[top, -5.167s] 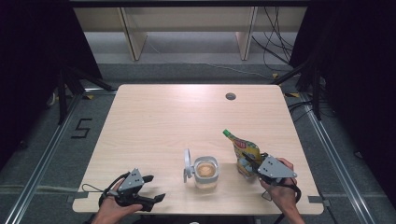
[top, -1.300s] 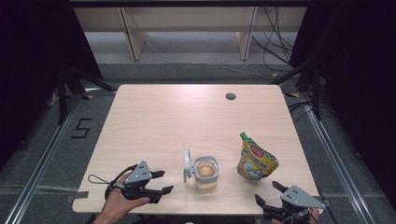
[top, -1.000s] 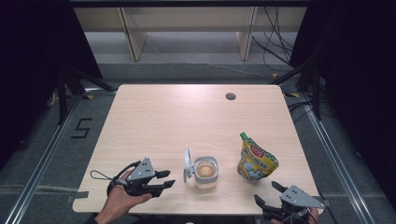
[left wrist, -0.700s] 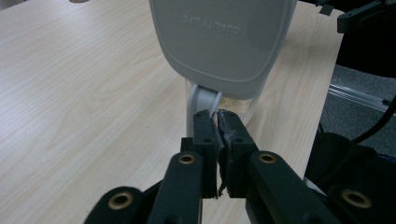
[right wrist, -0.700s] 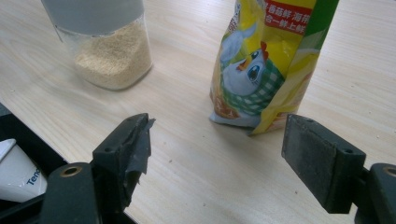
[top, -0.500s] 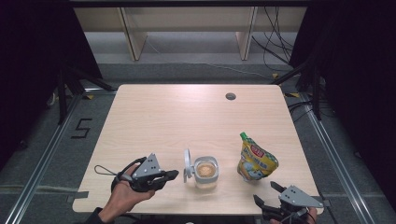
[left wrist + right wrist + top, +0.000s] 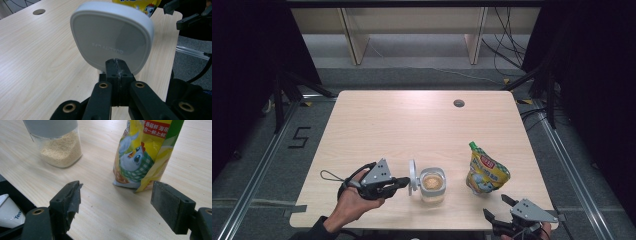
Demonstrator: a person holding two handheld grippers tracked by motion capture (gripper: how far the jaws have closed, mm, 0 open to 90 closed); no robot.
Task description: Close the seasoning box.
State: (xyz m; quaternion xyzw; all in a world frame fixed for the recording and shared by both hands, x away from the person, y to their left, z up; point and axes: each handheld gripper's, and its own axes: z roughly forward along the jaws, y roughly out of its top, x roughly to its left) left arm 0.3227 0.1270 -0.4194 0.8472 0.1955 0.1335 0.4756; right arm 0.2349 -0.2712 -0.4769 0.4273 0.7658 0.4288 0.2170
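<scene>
Jar: a clear glass seasoning jar (image 7: 432, 184) of pale granules stands on the counter (image 7: 412, 125), near its front edge.
Lid: the jar's white hinged lid (image 7: 412, 177) stands upright on the jar's left side.
Left gripper (image 7: 398, 183): just left of the jar, its fingers pressed together, tips at the lid's lower edge.
Pouch: a yellow spouted pouch (image 7: 486, 171) stands right of the jar.
Right gripper (image 7: 501, 211): right of the jar, in front of the pouch, fingers spread, holding nothing.
</scene>
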